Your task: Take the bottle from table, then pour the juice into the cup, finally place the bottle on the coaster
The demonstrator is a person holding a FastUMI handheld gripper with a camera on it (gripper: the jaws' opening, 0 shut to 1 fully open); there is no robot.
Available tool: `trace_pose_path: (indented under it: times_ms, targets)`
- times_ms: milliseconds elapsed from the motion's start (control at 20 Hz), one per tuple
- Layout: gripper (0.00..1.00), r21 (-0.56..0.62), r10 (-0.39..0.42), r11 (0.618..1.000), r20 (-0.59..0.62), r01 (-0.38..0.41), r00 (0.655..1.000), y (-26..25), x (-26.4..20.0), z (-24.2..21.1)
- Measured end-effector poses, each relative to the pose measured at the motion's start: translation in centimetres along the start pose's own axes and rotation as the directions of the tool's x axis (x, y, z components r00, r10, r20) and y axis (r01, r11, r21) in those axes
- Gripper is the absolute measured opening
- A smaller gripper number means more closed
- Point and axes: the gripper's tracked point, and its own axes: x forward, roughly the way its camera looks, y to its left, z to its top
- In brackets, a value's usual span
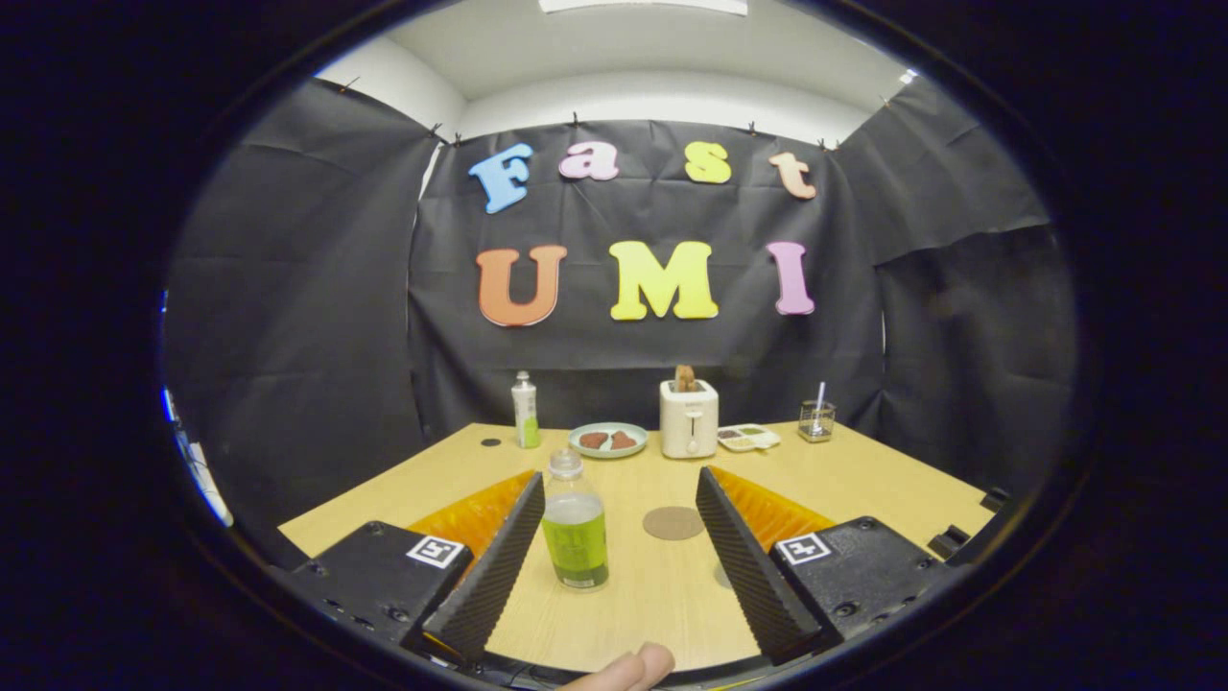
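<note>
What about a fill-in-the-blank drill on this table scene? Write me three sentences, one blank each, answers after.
1. The tool is ____, its ribbed black fingers spread wide apart.
2. The clear plastic bottle of green juice stands between the fingers, nearer the ____ one.
3. The round brown coaster lies flat on the wooden table, to the ____ of that bottle.

Missing words: open; left; right

Gripper held wide open

The gripper (pixel 619 480) has both fingers (pixel 499 566) spread far apart, touching nothing; a fingertip (pixel 628 670) shows below them.
</note>
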Motion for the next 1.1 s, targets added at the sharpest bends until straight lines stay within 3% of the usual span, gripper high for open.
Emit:
trace_pose_path:
  times_ms: [350, 600, 1100]
  targets:
    - [1.00, -0.032, 0.023, 0.999, -0.027, -0.023, 0.999, 3.5, 3.7, -3.4]
    - [1.00, -0.070, -0.068, 0.995, -0.027, 0.066, 0.997, 3.4, 6.1, -4.2]
    - [1.00, -0.041, -0.083, 0.996, 0.004, 0.083, 0.997, 3.7, 10.2, -6.4]
